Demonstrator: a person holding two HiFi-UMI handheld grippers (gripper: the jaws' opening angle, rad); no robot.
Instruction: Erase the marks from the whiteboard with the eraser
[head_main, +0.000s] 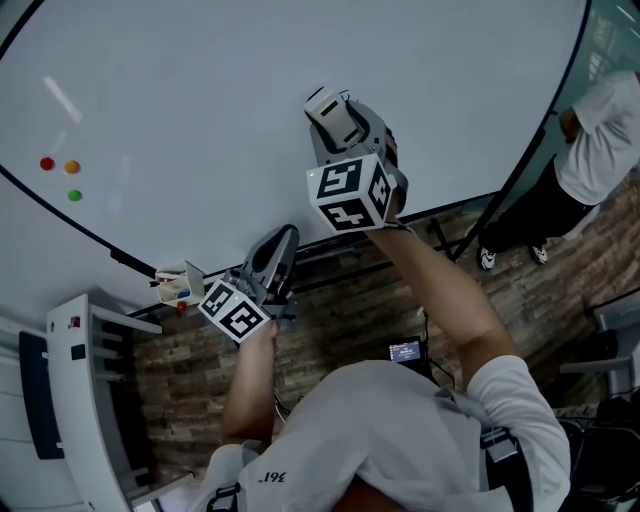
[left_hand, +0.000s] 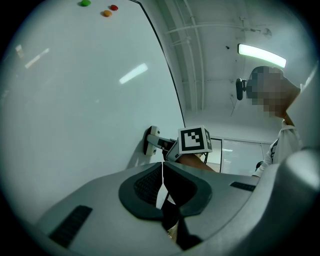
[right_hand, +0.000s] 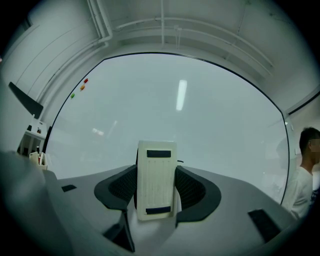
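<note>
Here the right tongs (right_hand: 156, 194) hold a pale rectangular eraser (right_hand: 156, 172) by its sides, upright between the two dark pads. In the head view the eraser (head_main: 333, 112) sits just right of centre, against the whiteboard (head_main: 200, 110). The left tongs (left_hand: 162, 186) are closed on nothing, low in the centre of the head view, just under the board's lower edge. At the left of the frame three small magnets stay on the board: red (head_main: 46, 163), orange (head_main: 71, 167) and green (head_main: 74, 195). A person (head_main: 592, 145) stands at the far right.
</note>
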